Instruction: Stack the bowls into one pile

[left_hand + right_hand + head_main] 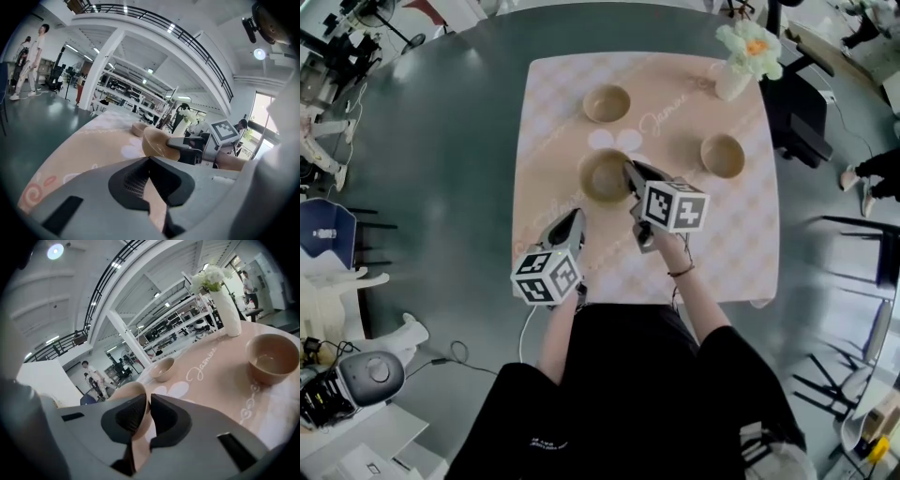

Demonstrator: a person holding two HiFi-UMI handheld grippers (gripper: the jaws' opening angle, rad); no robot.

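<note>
The right gripper (630, 175) pinches the middle bowl (600, 176) by its right rim, seemingly to carry it for stacking, while the left gripper (574, 220) idles nearer, jaws pressed together on nothing.

Bright, even light from ceiling lamps (259, 53) above the table (731, 253) leaves each bowl (607, 103) only a faint shadow on it — both gripper views bend and darken at their round edges, and their nearest foreground is blurred, while the head view is sharp over the table.
</note>
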